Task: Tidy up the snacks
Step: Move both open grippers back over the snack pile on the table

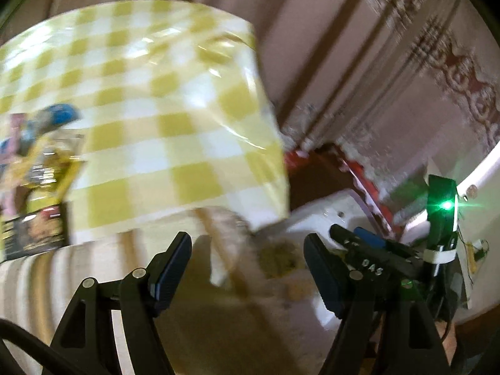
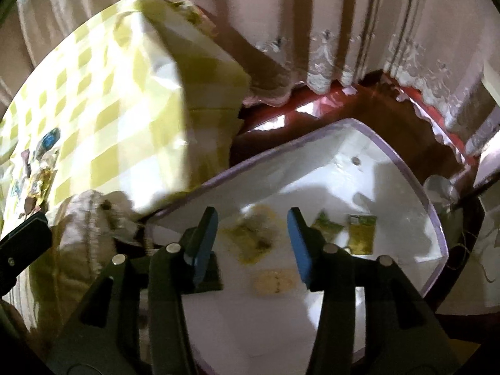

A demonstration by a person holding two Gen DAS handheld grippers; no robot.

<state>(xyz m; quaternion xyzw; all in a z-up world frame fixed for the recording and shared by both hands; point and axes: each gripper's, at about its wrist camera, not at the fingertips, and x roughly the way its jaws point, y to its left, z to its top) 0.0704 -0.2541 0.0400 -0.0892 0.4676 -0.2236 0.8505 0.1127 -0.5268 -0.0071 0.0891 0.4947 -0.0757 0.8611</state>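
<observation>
Snack packets (image 2: 254,239): flat foil sachets, four lying loose in the white bin (image 2: 390,162) ahead of your right hand-held gripper (image 2: 250,243); more are heaped on the checked counter (image 1: 150,100), far left of your left hand-held gripper (image 1: 247,262). Likely light, limp, slippery and crushable; pinch a sealed edge, not the belly.

Both hand-held grippers: released, fingers spread, grasping nothing.

Obstructions: bin rim, overhanging cloth, a cream knit bundle (image 2: 90,218) left of the right fingers, curtain (image 2: 328,31) beyond. Views are blurred.
</observation>
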